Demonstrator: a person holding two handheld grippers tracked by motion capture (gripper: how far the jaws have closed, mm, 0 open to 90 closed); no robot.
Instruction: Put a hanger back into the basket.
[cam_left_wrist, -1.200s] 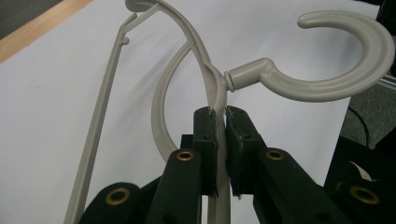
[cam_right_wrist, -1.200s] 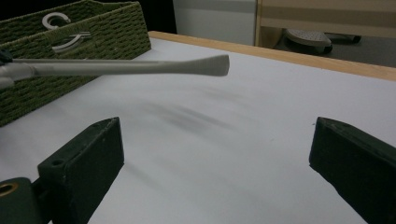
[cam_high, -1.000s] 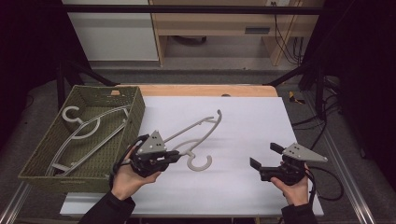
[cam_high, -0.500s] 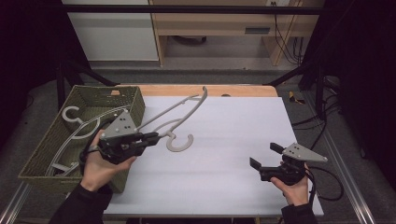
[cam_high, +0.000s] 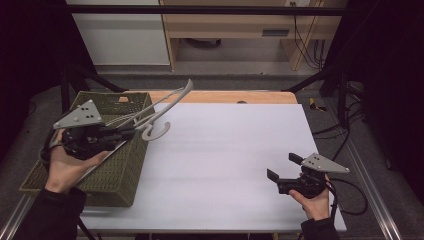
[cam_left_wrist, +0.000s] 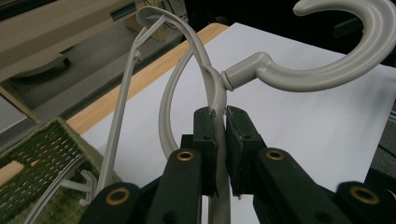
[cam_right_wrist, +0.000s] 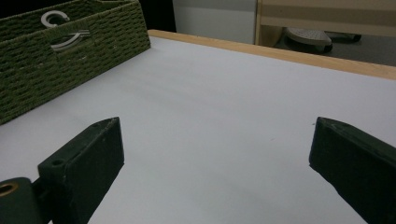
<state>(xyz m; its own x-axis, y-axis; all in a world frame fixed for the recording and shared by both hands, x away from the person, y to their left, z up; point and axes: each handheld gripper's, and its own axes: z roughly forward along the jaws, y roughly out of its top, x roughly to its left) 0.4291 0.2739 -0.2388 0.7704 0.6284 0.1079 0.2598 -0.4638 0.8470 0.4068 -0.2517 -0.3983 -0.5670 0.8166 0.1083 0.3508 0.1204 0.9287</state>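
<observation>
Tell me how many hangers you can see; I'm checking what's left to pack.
2 at least: one hanger clamped in the left gripper above the basket's edge, and another hanger lying inside the basket. More may be hidden in it.

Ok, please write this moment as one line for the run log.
left gripper: shut on hanger, raised over basket | right gripper: open, holds nothing, low over table

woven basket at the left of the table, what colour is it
Olive green, in a woven weave. The woven basket shows its colour and texture best in the right gripper view.
</observation>
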